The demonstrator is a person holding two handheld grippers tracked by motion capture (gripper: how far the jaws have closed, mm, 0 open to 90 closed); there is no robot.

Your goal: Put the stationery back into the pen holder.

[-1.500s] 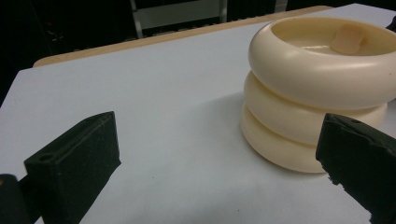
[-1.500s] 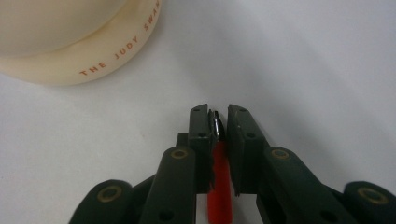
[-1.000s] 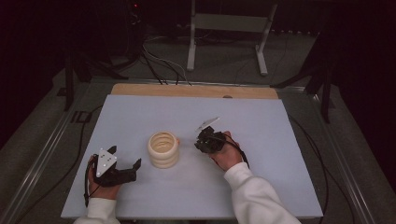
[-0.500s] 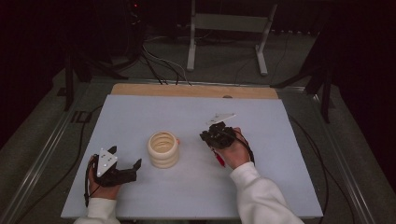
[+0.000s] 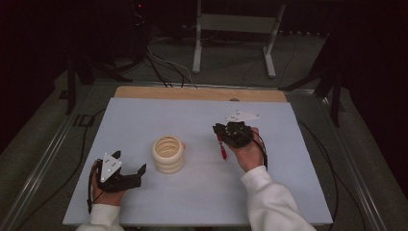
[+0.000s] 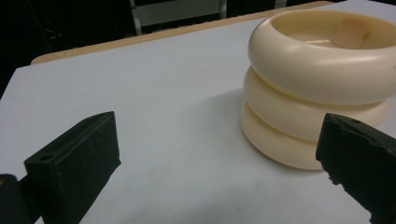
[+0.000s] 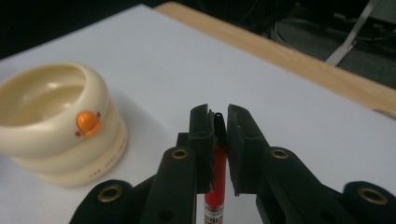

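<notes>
Pen (image 7: 217,163) is hanging clamped in the right tool (image 5: 225,139), long axis pointing down, right of the ringed pot (image 5: 168,154) on the worktop (image 5: 144,120); left tool (image 5: 130,175) is resting open.

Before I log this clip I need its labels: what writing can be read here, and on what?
Cream ringed plastic cup: small reddish print on its lowest ring, too blurred to read.
Red pen with black tip, clamped in the right gripper: white print on its barrel, cut off and unreadable.
No other writing.
</notes>
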